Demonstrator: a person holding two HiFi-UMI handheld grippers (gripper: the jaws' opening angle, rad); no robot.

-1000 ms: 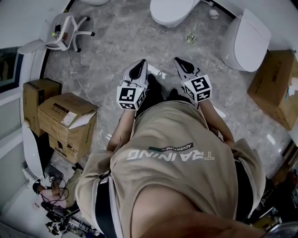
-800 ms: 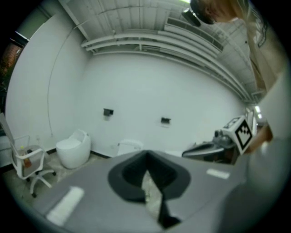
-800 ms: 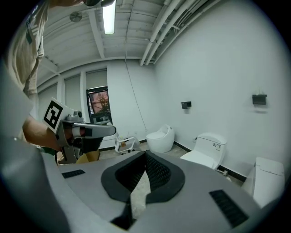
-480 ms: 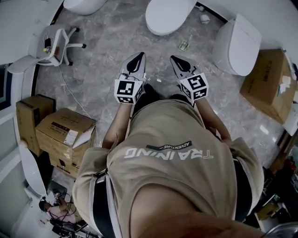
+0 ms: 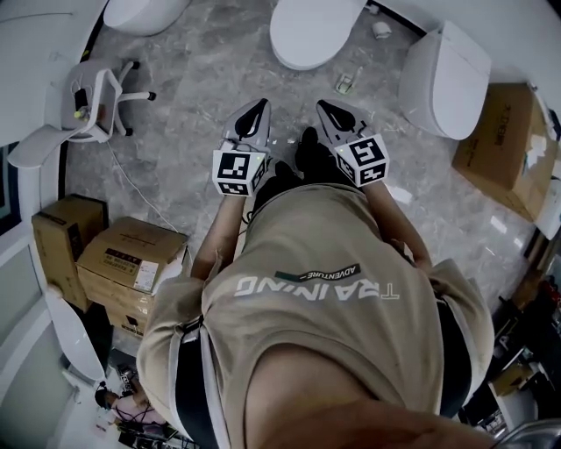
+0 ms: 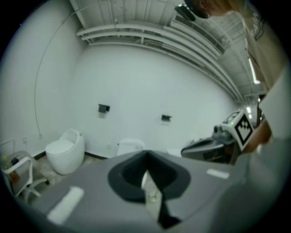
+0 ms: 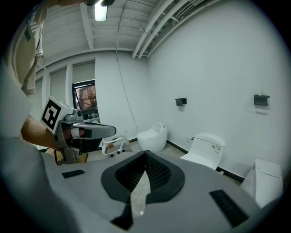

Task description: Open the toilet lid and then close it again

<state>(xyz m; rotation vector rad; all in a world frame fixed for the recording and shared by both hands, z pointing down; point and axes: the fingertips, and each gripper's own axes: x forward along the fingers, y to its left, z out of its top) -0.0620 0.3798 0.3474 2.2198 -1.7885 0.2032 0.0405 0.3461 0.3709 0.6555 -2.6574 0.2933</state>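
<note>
Left gripper (image 5: 259,110): jaws pressed together with nothing between them, held out ahead of the body and aimed at the far edge of the floor (image 5: 202,79)
Right gripper (image 5: 326,109): jaws likewise together and empty, carried just beside the left one
Toilet (image 5: 294,48): at the far edge of the floor, straight ahead of both grippers and well apart from them; probably the one meant
Lid (image 5: 316,26): down, untouched
Why held so: two empty grippers side by side, facing the bowl, look like an approach; opening has not begun
Other toilets: right toilet (image 5: 451,79) toward the far right corner, left toilet (image 5: 140,10) at the far left corner
Boxes (image 5: 131,259): cardboard, stacked along the left edge, off the walking path; right box (image 5: 508,145) at the right edge
Chair (image 5: 92,92): white, near the left edge
Writing: shirt (image 5: 333,333) reads "TRAINING", a smaller strip "ADVENTURE"; box labels are too small to read
</note>
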